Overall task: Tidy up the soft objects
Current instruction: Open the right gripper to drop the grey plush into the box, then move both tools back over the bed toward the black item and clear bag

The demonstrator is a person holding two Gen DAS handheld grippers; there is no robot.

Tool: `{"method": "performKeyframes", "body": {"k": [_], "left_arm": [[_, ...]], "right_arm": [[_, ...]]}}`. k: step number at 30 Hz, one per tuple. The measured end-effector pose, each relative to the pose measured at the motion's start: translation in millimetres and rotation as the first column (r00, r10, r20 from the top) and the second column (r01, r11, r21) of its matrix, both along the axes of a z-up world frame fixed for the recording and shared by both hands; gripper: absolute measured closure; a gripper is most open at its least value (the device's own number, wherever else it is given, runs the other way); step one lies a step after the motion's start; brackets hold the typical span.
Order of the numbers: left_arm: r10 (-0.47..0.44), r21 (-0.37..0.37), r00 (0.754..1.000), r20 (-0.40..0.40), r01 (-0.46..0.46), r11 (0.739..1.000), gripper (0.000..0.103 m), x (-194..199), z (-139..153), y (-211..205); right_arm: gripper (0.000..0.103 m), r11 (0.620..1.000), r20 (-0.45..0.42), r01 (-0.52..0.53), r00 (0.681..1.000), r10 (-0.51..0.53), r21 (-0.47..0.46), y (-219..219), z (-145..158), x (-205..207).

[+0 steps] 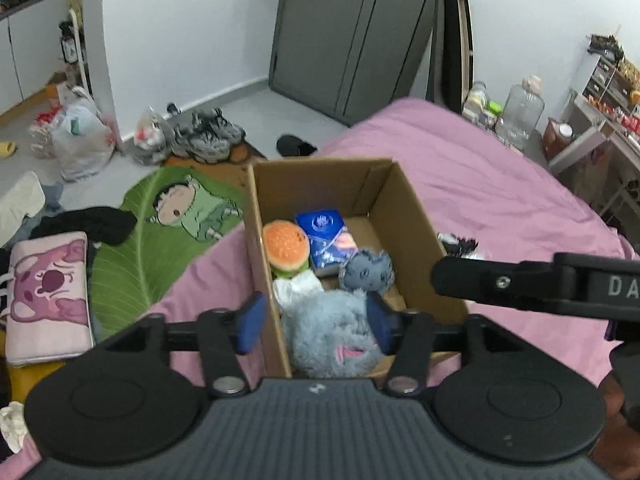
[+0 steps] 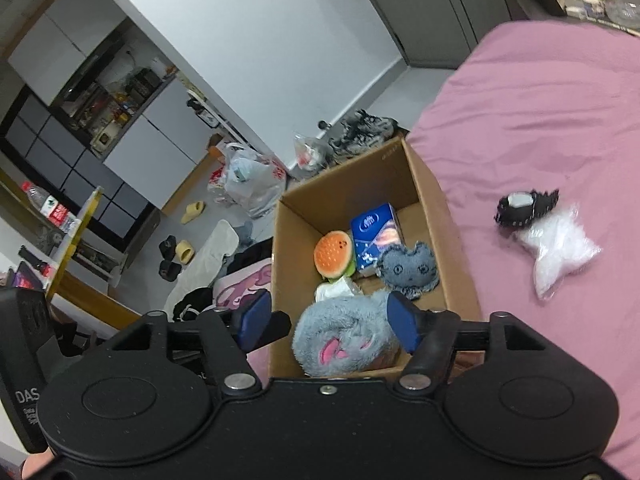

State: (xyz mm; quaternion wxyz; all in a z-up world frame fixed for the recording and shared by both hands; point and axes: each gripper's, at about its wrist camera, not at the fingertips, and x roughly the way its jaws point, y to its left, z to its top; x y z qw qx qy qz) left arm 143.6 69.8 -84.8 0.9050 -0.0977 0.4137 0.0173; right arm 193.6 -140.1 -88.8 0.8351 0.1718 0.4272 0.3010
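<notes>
**Soft toys gathered in the box on the bed**

Left wrist view: the left gripper point(image 1: 316, 322) hangs over the near end of an open brown cardboard box point(image 1: 416, 216) that sits on a pink bedsheet point(image 1: 480, 184). Its 2 blue-padded fingers point(image 1: 251, 324) stand apart, either side of a fluffy grey-blue plush toy with pink patches point(image 1: 332, 332) lying in the box; whether the pads touch the fur cannot be told. Deeper in the box lie a crumpled white soft item point(image 1: 298, 288), an orange-topped burger plush point(image 1: 286, 248), a blue tissue pack point(image 1: 326, 240) and a small round grey plush face point(image 1: 366, 272). A black finger of the right gripper point(image 1: 536, 284) reaches in from the right edge above the sheet. On the floor lies a green leaf-shaped mat with a cartoon figure point(image 1: 160, 232).

Right wrist view: the right gripper point(image 2: 328, 322) also hovers above the near end of the box, jaws apart, the fluffy grey-blue plush between and below its fingers. On the sheet, well apart from the box, lie a small black-and-white item point(image 2: 520, 210) and, touching it, a clear plastic bag of white fluff point(image 2: 560, 244).
</notes>
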Motion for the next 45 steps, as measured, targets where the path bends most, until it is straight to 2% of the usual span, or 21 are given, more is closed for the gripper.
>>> {"method": "performKeyframes", "body": {"k": [2, 5, 13, 19, 23, 27, 29, 31, 34, 39, 41, 45], "left_arm": [[-0.004, -0.008, 1.000, 0.018, 0.004, 1.000, 0.040, -2.2, 6.1, -2.7], [-0.011, 0.003, 0.999, 0.039, 0.011, 1.000, 0.039, -4.5, 15.0, -8.7], [0.022, 0.011, 0.997, 0.073, -0.023, 1.000, 0.038, -9.7, 28.5, -17.4], [0.058, -0.006, 0.993, 0.105, -0.058, 0.998, 0.038, -19.4, 38.6, -18.7], [0.061, 0.002, 0.986, 0.153, -0.062, 0.998, 0.038, -27.5, 49.5, -21.5], [0.070, 0.004, 0.983, 0.169, -0.072, 0.997, 0.037, -33.6, 55.2, -21.4], [0.090, -0.015, 0.981, 0.172, -0.088, 0.996, 0.037, -36.2, 56.7, -19.6], [0.124, -0.080, 0.975, 0.186, -0.111, 0.991, 0.036, -40.1, 58.4, -14.8], [0.153, -0.119, 0.968, 0.199, -0.131, 0.984, 0.030, -43.2, 64.5, -10.1], [0.116, -0.048, 0.957, 0.266, -0.106, 0.993, 0.028, -45.4, 81.8, -21.1], [0.097, -0.024, 0.955, 0.281, -0.094, 0.995, 0.023, -44.4, 86.2, -26.7], [0.007, 0.079, 0.965, 0.262, -0.029, 0.996, 0.015, -41.8, 93.9, -47.7]], "right_arm": [[0.032, 1.000, 0.007, 0.008, 1.000, -0.008, 0.013, -8.7, 6.8, -1.6], [0.020, 1.000, 0.044, 0.027, 0.999, -0.027, 0.009, -20.4, 16.5, -5.7], [0.014, 0.998, 0.103, 0.049, 0.994, -0.044, -0.041, -42.6, 28.3, -13.1], [0.010, 0.996, 0.133, 0.074, 0.989, -0.068, -0.043, -58.7, 37.3, -19.5], [0.000, 0.996, 0.150, 0.081, 0.986, -0.073, -0.043, -67.3, 41.8, -22.9], [0.000, 0.996, 0.157, 0.070, 0.986, -0.060, -0.062, -71.3, 45.7, -25.1], [0.000, 0.995, 0.166, 0.072, 0.984, -0.060, -0.070, -73.1, 47.5, -26.4], [0.000, 0.995, 0.178, 0.074, 0.982, -0.061, -0.071, -77.0, 49.7, -27.8], [0.000, 0.995, 0.182, 0.069, 0.982, -0.055, -0.071, -80.6, 52.6, -30.0], [0.000, 0.995, 0.185, 0.065, 0.981, -0.050, -0.072, -88.2, 56.0, -31.7], [0.000, 0.995, 0.184, 0.072, 0.981, -0.057, -0.071, -92.5, 57.6, -32.0], [0.000, 0.995, 0.186, 0.076, 0.981, -0.063, -0.065, -100.0, 59.4, -33.3]]}}
